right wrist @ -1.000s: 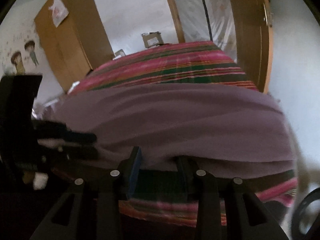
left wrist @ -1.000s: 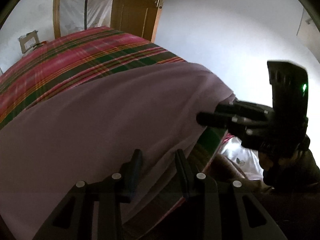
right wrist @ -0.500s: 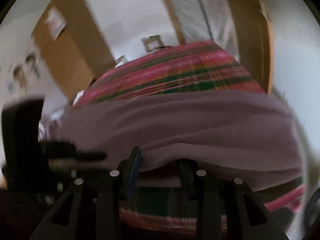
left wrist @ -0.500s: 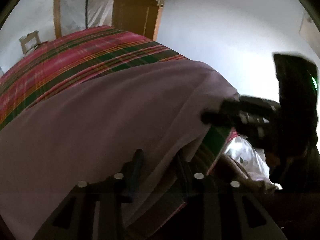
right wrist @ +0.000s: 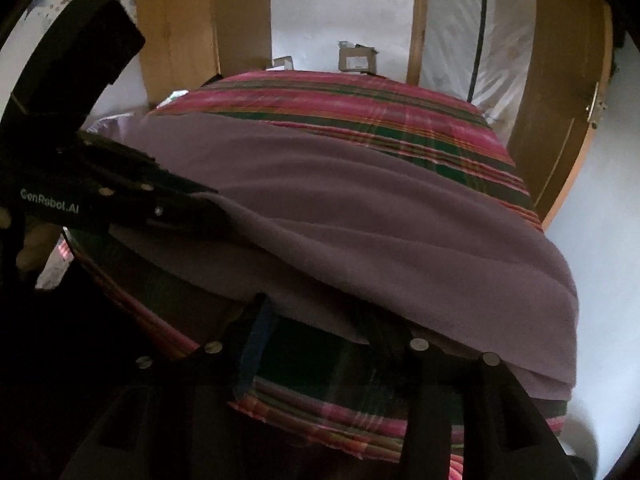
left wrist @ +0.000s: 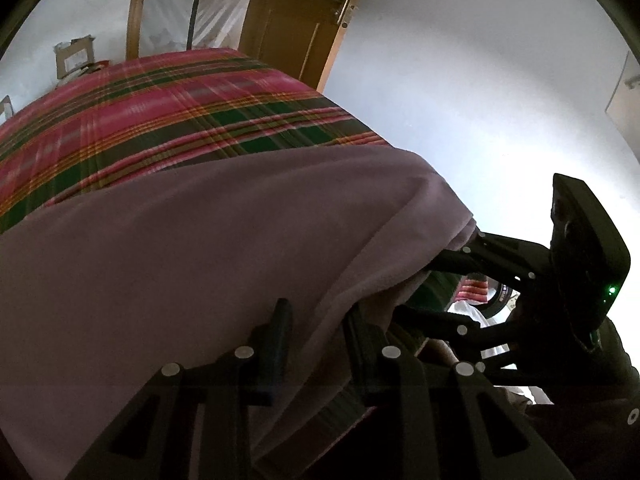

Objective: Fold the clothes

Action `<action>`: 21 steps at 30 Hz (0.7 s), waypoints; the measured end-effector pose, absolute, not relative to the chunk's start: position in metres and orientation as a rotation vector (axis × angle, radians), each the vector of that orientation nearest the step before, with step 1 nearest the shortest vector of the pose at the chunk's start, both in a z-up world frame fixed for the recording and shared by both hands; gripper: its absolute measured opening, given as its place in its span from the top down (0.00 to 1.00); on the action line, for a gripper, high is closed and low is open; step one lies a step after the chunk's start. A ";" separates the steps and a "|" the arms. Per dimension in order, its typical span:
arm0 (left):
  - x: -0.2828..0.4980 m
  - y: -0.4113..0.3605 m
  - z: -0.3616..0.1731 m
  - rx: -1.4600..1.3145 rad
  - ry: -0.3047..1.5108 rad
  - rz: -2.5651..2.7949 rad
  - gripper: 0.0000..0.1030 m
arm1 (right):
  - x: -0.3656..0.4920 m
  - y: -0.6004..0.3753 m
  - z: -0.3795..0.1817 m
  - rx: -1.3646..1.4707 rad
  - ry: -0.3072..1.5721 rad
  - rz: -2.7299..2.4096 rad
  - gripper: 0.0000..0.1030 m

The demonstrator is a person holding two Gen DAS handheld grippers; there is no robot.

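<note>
Plaid bedding (left wrist: 168,120) in red and green covers the bed, with a mauve cloth (left wrist: 192,260) spread over its near half. At the cloth's near edge, the left gripper (left wrist: 316,330) is closing with fabric between its fingers (grip not yet firm). Further right, the right gripper (right wrist: 320,320) is opening, the cloth's hem lying loose between its jaws.

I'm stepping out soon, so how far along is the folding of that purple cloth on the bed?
Early. The purple cloth lies spread over the plaid bedcover. Its near edge runs between the closing jaws of the left gripper; the right gripper, opening, sits at the same edge. No crease shows, so all folds remain.
</note>
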State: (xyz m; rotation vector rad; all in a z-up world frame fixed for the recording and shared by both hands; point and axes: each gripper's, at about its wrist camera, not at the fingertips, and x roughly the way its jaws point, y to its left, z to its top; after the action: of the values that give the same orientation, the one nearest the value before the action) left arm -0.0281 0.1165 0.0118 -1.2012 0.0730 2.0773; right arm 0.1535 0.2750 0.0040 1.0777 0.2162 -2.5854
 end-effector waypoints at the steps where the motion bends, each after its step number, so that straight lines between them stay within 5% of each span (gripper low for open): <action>1: -0.027 0.116 0.012 -1.201 0.074 2.078 0.74 | 0.153 0.275 0.004 1.077 0.220 -2.593 0.53; 3: -0.025 0.116 0.013 -1.201 0.073 2.072 0.74 | 0.154 0.272 0.005 1.073 0.241 -2.617 0.64; 4: -0.024 0.116 0.013 -1.199 0.071 2.067 0.74 | 0.155 0.271 0.005 1.073 0.234 -2.621 0.82; 6: -0.021 0.116 0.014 -1.192 0.075 2.059 0.74 | 0.157 0.271 0.006 1.082 0.215 -2.640 0.94; 21: 0.012 0.123 0.007 -1.193 0.174 1.968 0.74 | 0.177 0.283 0.011 1.085 -0.066 -2.636 0.96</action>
State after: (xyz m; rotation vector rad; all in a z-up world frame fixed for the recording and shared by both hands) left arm 0.0119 0.1232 0.0074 -1.1927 0.1738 1.9683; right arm 0.1768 0.2828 0.0110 1.0850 -0.0663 -2.6363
